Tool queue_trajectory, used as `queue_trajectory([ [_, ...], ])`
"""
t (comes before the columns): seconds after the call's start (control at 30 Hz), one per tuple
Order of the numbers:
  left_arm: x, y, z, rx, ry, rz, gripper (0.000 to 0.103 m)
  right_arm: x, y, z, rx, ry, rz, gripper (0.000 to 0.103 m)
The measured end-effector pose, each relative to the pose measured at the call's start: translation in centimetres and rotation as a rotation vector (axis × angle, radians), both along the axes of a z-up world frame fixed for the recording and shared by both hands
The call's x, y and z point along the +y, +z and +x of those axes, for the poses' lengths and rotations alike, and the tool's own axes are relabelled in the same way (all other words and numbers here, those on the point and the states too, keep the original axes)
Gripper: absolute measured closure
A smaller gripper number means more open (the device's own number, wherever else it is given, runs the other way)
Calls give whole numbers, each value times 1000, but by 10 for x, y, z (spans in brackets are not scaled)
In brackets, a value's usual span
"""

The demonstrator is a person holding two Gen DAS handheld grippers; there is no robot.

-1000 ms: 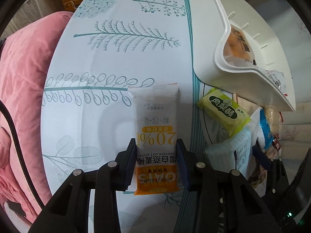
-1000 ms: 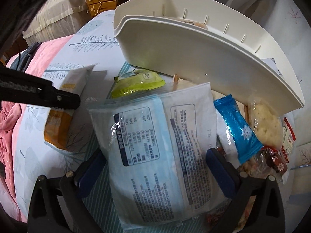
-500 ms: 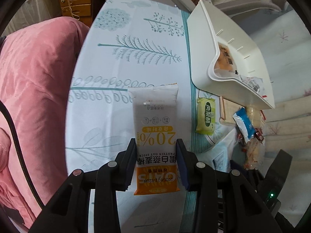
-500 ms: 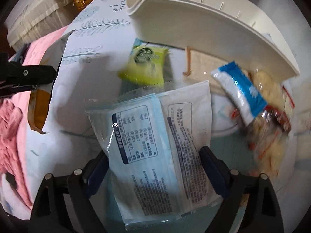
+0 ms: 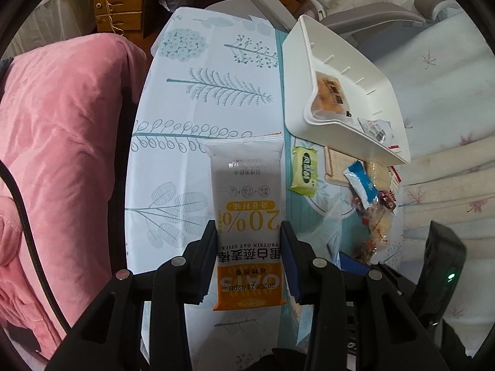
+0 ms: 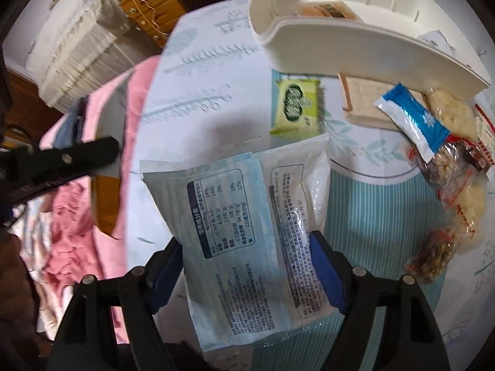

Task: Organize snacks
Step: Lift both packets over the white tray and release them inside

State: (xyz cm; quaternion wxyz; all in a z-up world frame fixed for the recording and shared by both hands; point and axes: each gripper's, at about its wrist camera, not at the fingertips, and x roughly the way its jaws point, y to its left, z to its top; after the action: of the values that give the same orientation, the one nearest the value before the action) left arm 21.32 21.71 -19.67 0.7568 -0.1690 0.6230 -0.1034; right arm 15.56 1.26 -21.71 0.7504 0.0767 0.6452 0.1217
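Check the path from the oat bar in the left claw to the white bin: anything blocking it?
Nothing visible does. The orange-and-white oat bar packet hangs above bare tablecloth, and the white plastic bin lies ahead to its right, open on top.

We see a table under a white cloth (image 5: 216,71) printed with teal leaves and branches, a striped teal band running along it. Beyond its far edge stands a wooden chest of drawers (image 5: 119,3) with a pale cord dangling. A pink quilt (image 5: 62,142) lies beside the left edge. Grey chair arms (image 5: 380,15) rise at the far right corner. Soft daylight.
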Motion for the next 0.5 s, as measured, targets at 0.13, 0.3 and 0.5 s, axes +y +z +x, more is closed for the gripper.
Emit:
queue_trajectory([
  [0.13,-14,19,1,-8,7,23,65,-8,26,11,-50,29,59,24],
  [0.3,-38,49,9,-42,23,23,65,-26,62,30,-138,64,98,24],
  [0.5,-73,85,25,-120,45,-8,65,-61,98,48,-244,101,109,24],
])
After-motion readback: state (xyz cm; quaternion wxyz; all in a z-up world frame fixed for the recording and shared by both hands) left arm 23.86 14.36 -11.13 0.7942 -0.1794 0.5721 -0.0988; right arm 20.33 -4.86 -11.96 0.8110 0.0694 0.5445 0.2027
